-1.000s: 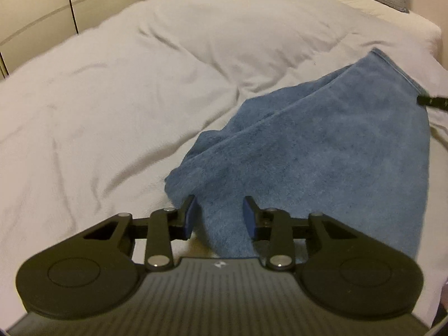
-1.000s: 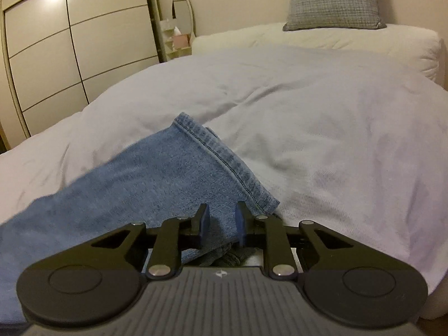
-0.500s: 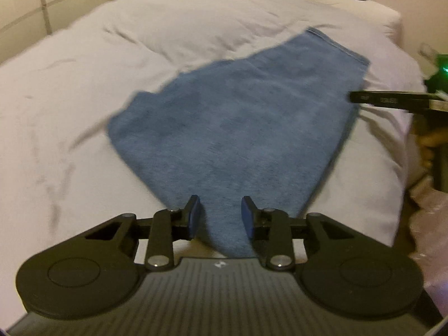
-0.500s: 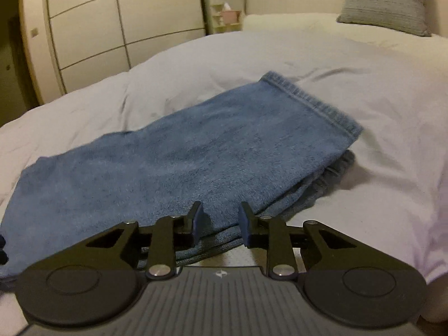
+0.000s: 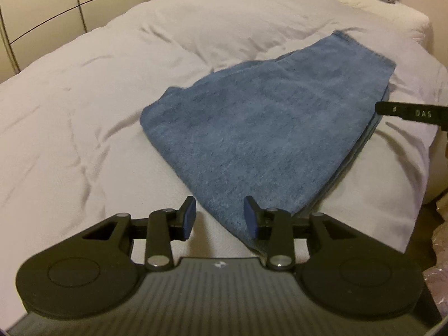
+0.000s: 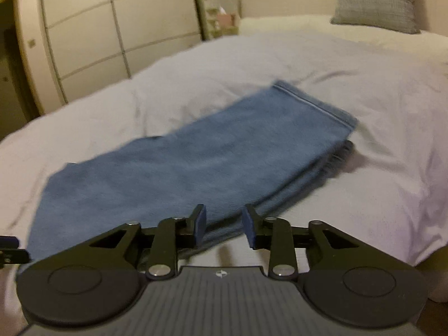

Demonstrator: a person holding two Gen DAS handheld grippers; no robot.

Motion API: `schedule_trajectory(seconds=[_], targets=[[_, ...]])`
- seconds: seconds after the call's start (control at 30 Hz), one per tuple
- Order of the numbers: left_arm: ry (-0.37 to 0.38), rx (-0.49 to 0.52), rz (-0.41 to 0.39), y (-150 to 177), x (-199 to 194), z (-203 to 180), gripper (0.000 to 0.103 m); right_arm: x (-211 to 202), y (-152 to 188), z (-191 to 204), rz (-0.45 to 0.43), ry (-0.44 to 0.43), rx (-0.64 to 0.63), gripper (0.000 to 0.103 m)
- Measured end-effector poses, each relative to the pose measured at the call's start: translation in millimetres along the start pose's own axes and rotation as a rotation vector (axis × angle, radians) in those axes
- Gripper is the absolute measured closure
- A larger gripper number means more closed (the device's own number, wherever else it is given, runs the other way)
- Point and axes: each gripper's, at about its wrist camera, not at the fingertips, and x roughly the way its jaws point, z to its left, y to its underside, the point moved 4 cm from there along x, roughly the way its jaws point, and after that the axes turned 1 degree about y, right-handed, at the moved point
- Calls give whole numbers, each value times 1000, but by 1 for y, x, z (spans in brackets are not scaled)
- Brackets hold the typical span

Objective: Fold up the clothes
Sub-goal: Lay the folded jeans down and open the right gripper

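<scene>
Jeans, folded into a flat blue stack, lie on the bed just ahead of both tools. From the left tool, the stack spreads forward and to the right; its near corner runs under the right-hand pad, while the left-hand pad stands over bare bedding. The jaws have just been opening and stand narrowly apart, pressing on nothing. The right tool's tip shows as a black bar at the far right edge of this view, level with the stack's side.

From the right tool, the jeans stretch forward and to the left, hemmed end farthest away, near edge just below the pads. Its jaws have also just been opening, stand narrowly apart, and grip nothing. Beyond the bed stand a pillow and wardrobe doors.
</scene>
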Motion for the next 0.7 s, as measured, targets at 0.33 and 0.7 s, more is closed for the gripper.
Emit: schedule_trajectory(seconds=[0.33, 0.7], targets=[[-91, -16, 8, -1, -29, -9, 69, -8, 8, 23, 44, -12, 13, 67], [-66, -31, -80, 7, -104, -13, 62, -99, 20, 46, -52, -60, 58, 55]])
